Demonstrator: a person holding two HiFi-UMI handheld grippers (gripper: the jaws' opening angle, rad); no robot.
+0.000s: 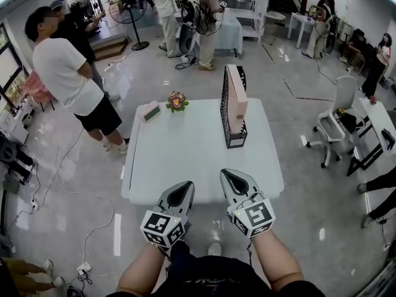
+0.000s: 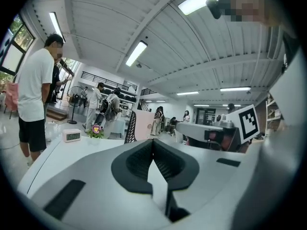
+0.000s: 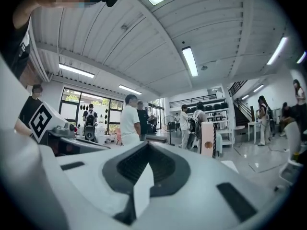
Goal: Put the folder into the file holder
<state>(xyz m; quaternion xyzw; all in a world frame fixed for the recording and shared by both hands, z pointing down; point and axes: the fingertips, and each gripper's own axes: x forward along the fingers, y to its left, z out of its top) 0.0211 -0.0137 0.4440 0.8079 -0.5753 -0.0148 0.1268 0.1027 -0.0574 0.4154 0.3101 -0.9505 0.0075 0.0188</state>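
Left claw (image 1: 179,195) closed, nothing in it. Right claw (image 1: 236,182) same. Both sit side by side at the near edge of the white desk (image 1: 185,156). Pink folder (image 1: 237,101) stands upright inside the black file holder (image 1: 226,122), far right on the desk, well apart from both claws.

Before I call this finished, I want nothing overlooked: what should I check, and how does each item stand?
1. The folder is inside the file holder: ok, it stands upright in it.
2. The file holder stands upright on the table: ok.
3. The left gripper is empty: ok, jaws together, nothing between them.
4. The right gripper is empty: ok, jaws together, nothing between them.
5. Both grippers are apart from the file holder: ok, they are at the table's near edge.
6. The folder is seated to the bottom: cannot tell.
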